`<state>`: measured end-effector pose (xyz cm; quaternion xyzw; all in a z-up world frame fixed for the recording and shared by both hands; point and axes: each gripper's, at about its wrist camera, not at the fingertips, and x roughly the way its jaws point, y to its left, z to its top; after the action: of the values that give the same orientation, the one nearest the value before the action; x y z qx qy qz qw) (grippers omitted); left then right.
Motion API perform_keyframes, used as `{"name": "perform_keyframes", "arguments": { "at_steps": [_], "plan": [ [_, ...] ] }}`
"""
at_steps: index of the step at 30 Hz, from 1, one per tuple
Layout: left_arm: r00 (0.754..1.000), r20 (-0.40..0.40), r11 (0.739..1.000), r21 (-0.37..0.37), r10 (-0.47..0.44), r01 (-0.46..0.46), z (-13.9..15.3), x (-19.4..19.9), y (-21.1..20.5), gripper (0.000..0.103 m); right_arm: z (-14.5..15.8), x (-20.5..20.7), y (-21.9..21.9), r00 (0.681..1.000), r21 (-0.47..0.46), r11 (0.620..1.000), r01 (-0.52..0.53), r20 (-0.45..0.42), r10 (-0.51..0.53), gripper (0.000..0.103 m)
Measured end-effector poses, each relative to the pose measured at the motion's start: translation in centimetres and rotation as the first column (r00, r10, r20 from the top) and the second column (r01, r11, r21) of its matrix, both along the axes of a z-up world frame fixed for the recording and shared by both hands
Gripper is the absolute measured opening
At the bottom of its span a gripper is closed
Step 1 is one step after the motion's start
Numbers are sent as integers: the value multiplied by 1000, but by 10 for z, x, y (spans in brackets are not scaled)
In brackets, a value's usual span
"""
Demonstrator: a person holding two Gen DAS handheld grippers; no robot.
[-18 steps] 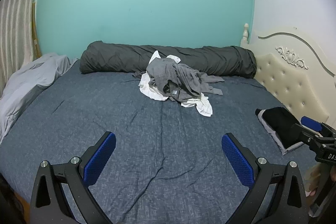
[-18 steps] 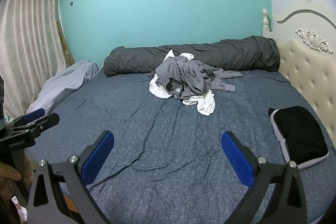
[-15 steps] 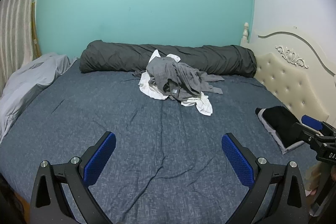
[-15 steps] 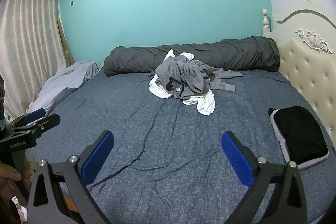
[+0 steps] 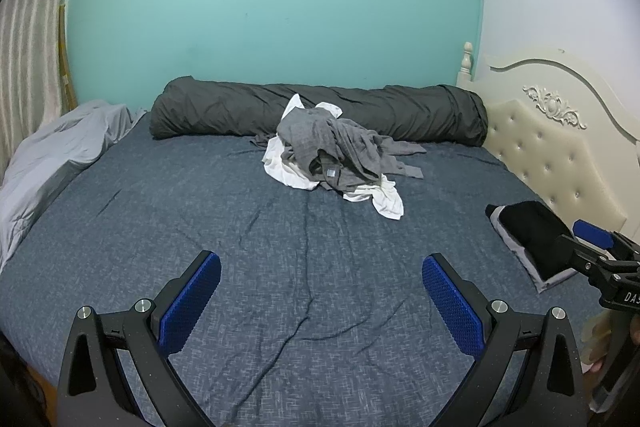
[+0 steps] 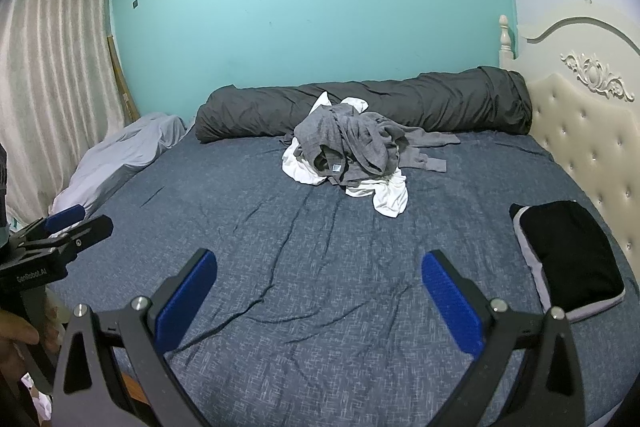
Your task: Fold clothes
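Blue-grey woven bedsheet (image 5: 248, 227), creased in long dark wrinkles, fills the lower two thirds of both wrist views. Clothes pile (image 5: 332, 155) — grey garments heaped over white ones, unfolded — lies at centre frame on the sheet, just in front of a dark grey rolled duvet (image 5: 400, 115) that runs along the teal wall (image 5: 280, 7). Pale grey bedding (image 5: 52, 155) is bunched at the left edge of the frame; a striped cream curtain (image 6: 52, 67) hangs at upper left of the right wrist view. Cream tufted headboard (image 5: 560, 155) with a carved ornament stands at the right. Folded black garment on a grey one (image 6: 572, 255) sits at lower right, near the headboard and well apart from the pile. Left gripper (image 5: 320, 307), bottom of its own view: blue pads spread wide, nothing between them, hovering over bare sheet. Right gripper (image 6: 320, 307), bottom of its own view: likewise fully released and empty — its black frame also shows at the right edge of the left wrist view. Part of a person's hand (image 6: 16, 339) is visible at lower left of the right wrist view, on the left gripper's handle.
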<state>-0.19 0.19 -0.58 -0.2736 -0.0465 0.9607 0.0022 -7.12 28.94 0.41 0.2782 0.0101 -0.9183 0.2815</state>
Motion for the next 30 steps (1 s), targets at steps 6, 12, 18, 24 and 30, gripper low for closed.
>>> {"name": "perform_keyframes", "arguments": {
  "at_steps": [6, 12, 18, 24, 30],
  "plan": [
    [1000, 1, 1000, -5, 4, -4, 0, 0, 1, 103, 0, -1, 0, 1000, 1, 1000, 4, 4, -4, 103],
    [1000, 1, 1000, -13, 7, -7, -1, 1, 8, 103, 2, -2, 1, 1000, 1, 1000, 7, 5, -7, 103],
    [1000, 4, 1000, -15, 2, -2, -2, -1, 9, 103, 4, -4, 3, 1000, 4, 1000, 8, 3, -8, 103],
    [1000, 7, 1000, -15, 3, -2, -2, -1, 9, 103, 4, -6, 4, 1000, 3, 1000, 12, 6, -12, 103],
    [1000, 8, 1000, -17, 3, -3, -1, -3, 9, 103, 3, -8, 4, 1000, 3, 1000, 11, 9, -11, 103]
  ]
}}
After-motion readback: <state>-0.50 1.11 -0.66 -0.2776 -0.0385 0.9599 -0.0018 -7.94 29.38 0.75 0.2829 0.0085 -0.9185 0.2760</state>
